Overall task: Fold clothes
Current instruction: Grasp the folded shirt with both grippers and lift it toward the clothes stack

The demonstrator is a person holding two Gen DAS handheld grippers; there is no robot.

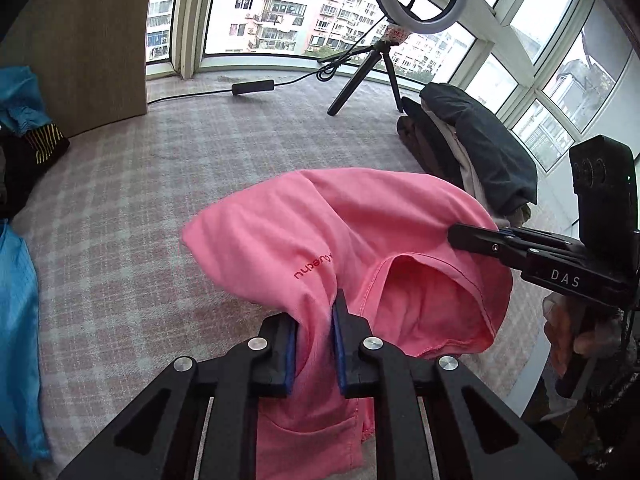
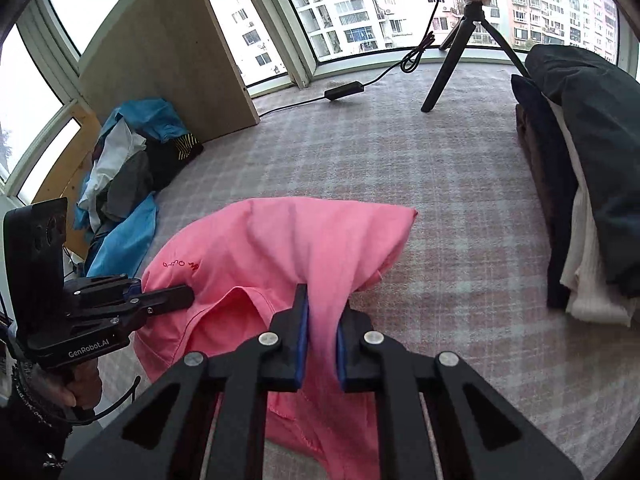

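Observation:
A pink T-shirt [image 1: 320,240] with small red lettering hangs between both grippers above the plaid-covered surface [image 1: 160,168]; it also shows in the right wrist view [image 2: 280,248]. My left gripper [image 1: 314,344] is shut on a bunched part of the shirt by the neckline, and it shows from the side in the right wrist view [image 2: 176,296]. My right gripper [image 2: 322,340] is shut on the other shoulder; it shows at the right of the left wrist view [image 1: 460,236]. The shirt's far end sags onto the surface.
A stack of folded dark and white clothes [image 2: 584,184] sits at the right. A heap of blue, white and black clothes [image 2: 132,160] lies at the left by a wooden board [image 2: 168,52]. A ring light on a tripod [image 1: 380,60] and its cable stand by the window.

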